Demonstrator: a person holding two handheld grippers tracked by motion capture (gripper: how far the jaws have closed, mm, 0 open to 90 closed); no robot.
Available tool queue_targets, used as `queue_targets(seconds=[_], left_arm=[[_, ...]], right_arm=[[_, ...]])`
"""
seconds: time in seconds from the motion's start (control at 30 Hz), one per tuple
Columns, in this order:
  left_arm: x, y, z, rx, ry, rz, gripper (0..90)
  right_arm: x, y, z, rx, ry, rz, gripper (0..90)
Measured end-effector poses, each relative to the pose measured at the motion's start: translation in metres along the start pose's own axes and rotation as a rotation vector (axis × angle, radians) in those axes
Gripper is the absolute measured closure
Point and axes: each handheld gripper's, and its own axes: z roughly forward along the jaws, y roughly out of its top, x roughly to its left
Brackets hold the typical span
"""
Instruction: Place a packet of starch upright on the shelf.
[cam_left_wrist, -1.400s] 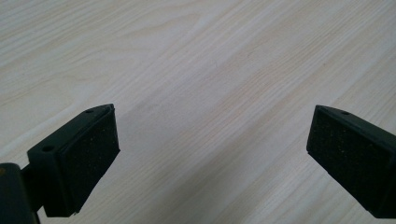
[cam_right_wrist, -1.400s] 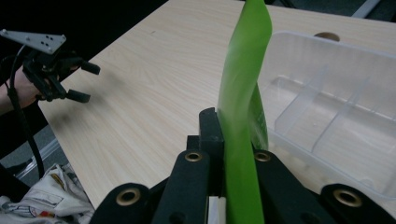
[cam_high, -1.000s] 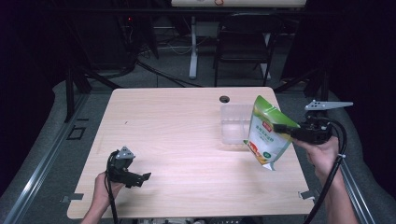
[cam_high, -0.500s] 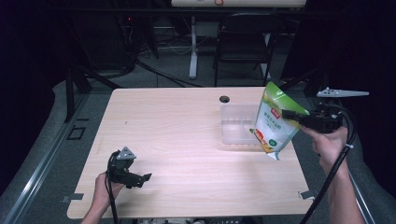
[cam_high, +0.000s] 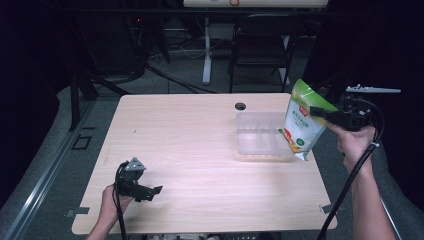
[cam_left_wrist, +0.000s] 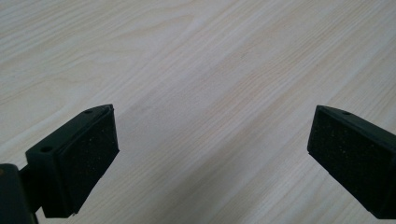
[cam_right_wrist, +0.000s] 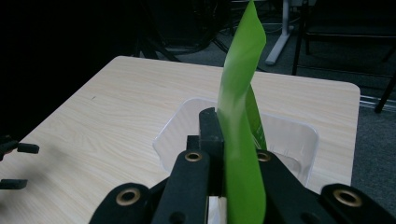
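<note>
High view: green pouch (cam_high: 303, 121) pinched near its top by right tool (cam_high: 316, 111), hanging above clear tray's (cam_high: 262, 135) right end; best lowered slowly, kept centred over the tray. Left tool (cam_high: 151, 190) resting low on bench (cam_high: 200, 145).

Left gripper view: jaws spread wide, nothing between, bare bench below.

Right gripper view: jaws clenched on pouch, tray beneath.

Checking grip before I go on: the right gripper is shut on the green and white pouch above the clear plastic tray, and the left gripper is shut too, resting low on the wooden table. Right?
Not quite. The left gripper is open: the left gripper view shows its jaws wide apart over the bare wooden table. The rest holds: the right gripper is shut on the green and white pouch above the clear plastic tray.
</note>
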Motion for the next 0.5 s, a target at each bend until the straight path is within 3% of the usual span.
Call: queue_targets(seconds=[0.5], left_arm=[[0.0,-0.001,-0.001,-0.004,0.005,0.001,1.9]], right_arm=[[-0.007,0.008,0.017,-0.015,-0.043,0.033,90.0]])
